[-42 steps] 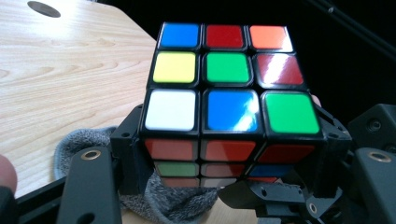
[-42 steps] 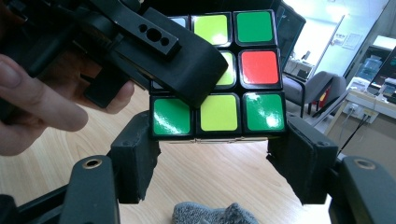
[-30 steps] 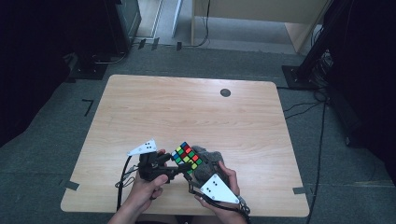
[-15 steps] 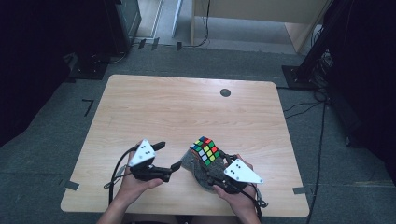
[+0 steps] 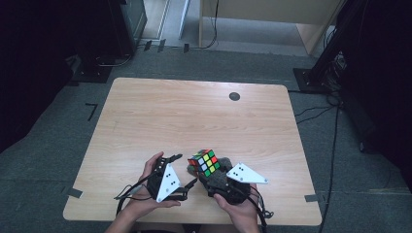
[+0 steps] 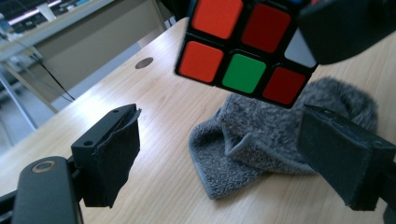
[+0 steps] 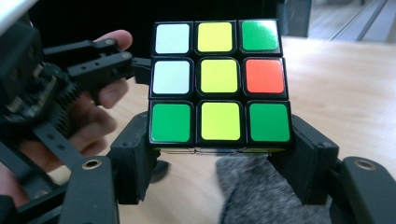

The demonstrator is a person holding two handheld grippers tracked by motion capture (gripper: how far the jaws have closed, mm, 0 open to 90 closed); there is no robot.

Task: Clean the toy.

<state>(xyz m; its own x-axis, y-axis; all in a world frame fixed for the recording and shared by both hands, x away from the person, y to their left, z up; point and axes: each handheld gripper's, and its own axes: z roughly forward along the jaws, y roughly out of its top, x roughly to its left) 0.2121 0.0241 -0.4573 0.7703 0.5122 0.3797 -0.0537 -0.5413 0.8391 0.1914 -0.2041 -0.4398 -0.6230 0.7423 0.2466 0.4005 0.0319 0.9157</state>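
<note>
A scrambled Rubik's cube [image 5: 206, 162] is held above the table's near edge by my right gripper [image 5: 210, 171], whose jaws press on its two sides. In the right gripper view the cube [image 7: 219, 79] shows a mostly yellow and green face between the pads of the right gripper [image 7: 219, 140]. My left gripper [image 5: 186, 169] sits just left of the cube, open. Its jaws have just been closing, with nothing gripped between them. In the left gripper view the cube [image 6: 243, 46] hangs above and beyond the left gripper [image 6: 224, 126]. A grey fuzzy cloth [image 6: 266, 149] lies on the table below it.
The grey cloth [image 5: 218, 175] lies under the cube by the front edge of the wooden table [image 5: 194, 116]. A dark round cap [image 5: 234, 96] sits in the tabletop at the far right. Dark stands and cables surround the table on the floor.
My left gripper was at the cube's left side a second ago; it has since let go, opened and drawn back to the left. The cube has turned slightly in the right gripper.
</note>
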